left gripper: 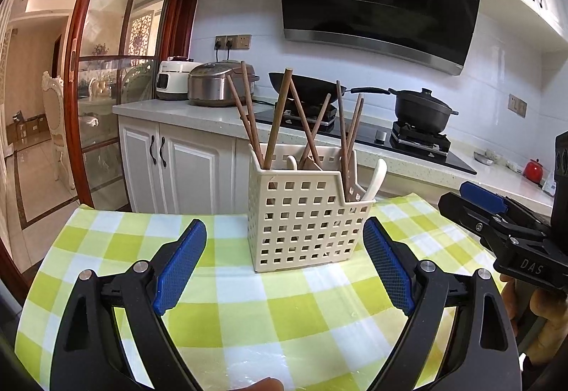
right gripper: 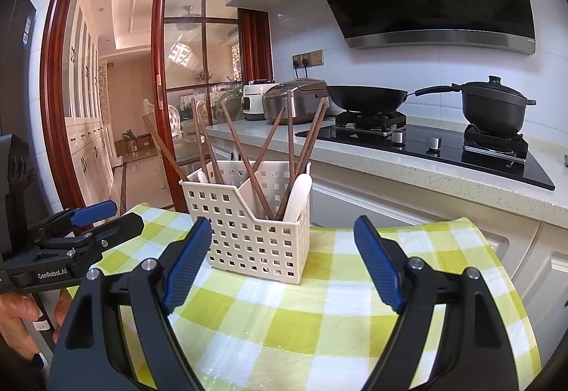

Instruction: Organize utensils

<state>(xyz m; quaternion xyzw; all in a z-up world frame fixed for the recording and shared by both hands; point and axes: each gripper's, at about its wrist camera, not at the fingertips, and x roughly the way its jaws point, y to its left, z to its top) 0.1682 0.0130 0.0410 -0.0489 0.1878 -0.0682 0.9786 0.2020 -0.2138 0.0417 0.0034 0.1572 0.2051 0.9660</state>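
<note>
**Caddy loaded, both hands free**

I see the caddy standing upright on the checked table, ahead of both grippers. Brown chopsticks lean out of its compartments, and white spoons sit among them. My left gripper and right gripper have fingers spread wide, gripping nothing.
</note>
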